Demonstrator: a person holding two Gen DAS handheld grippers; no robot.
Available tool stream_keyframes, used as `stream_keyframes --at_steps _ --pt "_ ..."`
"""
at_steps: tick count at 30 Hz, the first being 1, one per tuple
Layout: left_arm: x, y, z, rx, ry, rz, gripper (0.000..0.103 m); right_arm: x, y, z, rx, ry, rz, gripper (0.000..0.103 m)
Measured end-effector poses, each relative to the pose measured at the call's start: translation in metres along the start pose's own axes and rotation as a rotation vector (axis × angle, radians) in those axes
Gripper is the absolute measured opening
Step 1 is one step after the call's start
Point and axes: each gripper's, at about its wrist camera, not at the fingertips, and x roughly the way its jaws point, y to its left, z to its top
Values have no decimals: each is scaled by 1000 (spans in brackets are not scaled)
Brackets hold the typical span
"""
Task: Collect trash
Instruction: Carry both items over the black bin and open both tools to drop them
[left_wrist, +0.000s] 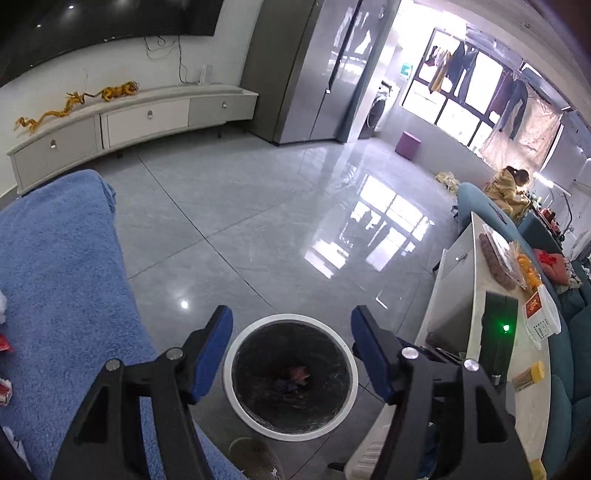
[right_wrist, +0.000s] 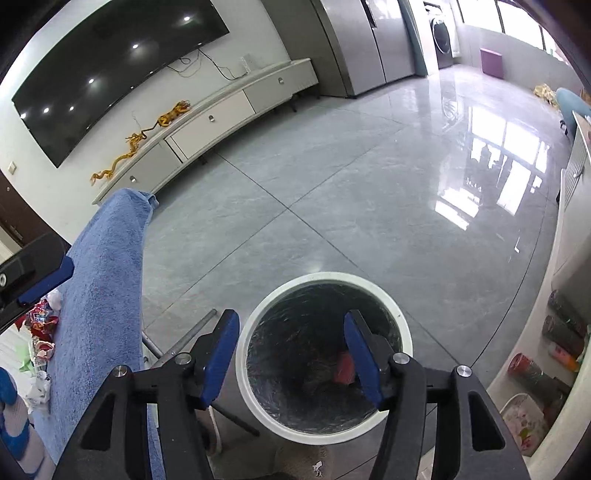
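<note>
Bin (left_wrist: 290, 373) sits under both spread, unladen hand-held grippers (left_wrist: 291, 350) (right_wrist: 291, 354); blue towel (right_wrist: 107, 266) beside it, left

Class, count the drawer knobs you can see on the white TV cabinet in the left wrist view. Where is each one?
3. One knob on the left door, one on the middle drawer, one on the right drawer of the cabinet. Others may be out of view.

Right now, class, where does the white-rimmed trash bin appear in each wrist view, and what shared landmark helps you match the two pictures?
Left wrist view: trash bin at bottom centre, between the open fingers.
Right wrist view: trash bin at lower centre-right, partly behind the right finger.
Shared landmark: the golden dragon ornament on the TV cabinet.
</note>
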Motion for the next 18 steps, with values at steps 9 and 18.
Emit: stream_keyframes --at_steps 9,18 --pt "-67 3 -21 51 -96 59 65 -50 44 -5 -61 -130 39 57" --pt "-142 46 -51 65 -155 133 65 -75 103 -18 -123 -170 100 62"
